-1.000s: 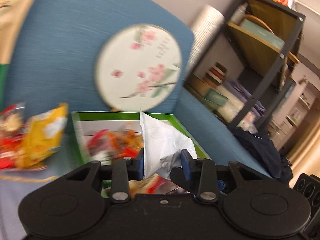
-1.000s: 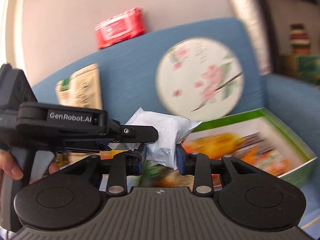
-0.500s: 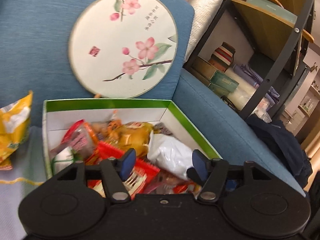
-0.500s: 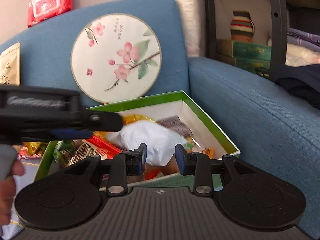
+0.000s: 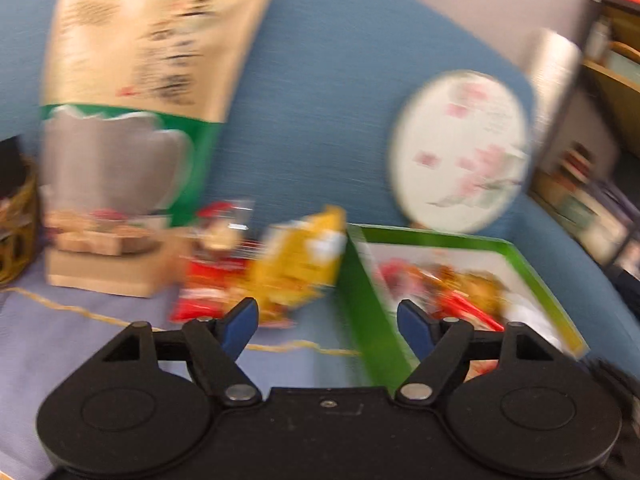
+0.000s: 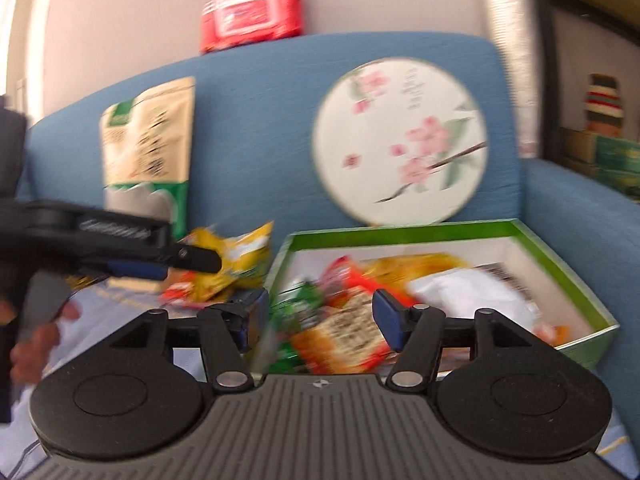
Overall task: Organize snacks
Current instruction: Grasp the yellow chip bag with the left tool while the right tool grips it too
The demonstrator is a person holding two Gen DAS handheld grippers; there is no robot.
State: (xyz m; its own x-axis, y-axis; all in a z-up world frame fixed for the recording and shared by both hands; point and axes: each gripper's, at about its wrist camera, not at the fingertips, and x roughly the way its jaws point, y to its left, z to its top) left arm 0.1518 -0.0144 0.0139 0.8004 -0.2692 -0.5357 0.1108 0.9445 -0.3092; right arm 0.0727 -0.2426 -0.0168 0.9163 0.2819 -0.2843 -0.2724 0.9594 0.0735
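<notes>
Though the left wrist view is motion-blurred, the left gripper (image 5: pixel 327 322) shows its jaws spread wide with nothing between them, over a lavender cloth (image 5: pixel 80 344) on a blue sofa (image 5: pixel 320 120). Just past the jaws lie a yellow snack bag (image 5: pixel 298 264) and a red snack pack (image 5: pixel 208 292), touching each other, left of the green box (image 5: pixel 360 300). The box sits to the right, open-topped, with mixed snacks inside and a white packet (image 5: pixel 532 320) at its near right corner. A tall beige pouch (image 5: pixel 136 120) stands far left against the sofa back, a wicker basket (image 5: pixel 16 232) at the left edge, a round floral fan (image 5: pixel 460 152) leaning behind the box. In the right wrist view, the right gripper (image 6: pixel 318 318) also has its jaws apart and empty, hovering at the near left corner of the green box (image 6: pixel 580 292). Inside: white packet (image 6: pixel 472 296) on the right, an orange cracker pack (image 6: pixel 348 328) and a green wrapper (image 6: pixel 300 312) near the jaws. The left gripper (image 6: pixel 196 260) enters from the left, held by a hand (image 6: pixel 36 344), its tip in front of the yellow snack bag (image 6: pixel 240 256). Beige pouch (image 6: pixel 148 136) far left, fan (image 6: pixel 400 140) behind the box, a red wipes pack (image 6: pixel 252 16) on top of the sofa back (image 6: pixel 260 120).
</notes>
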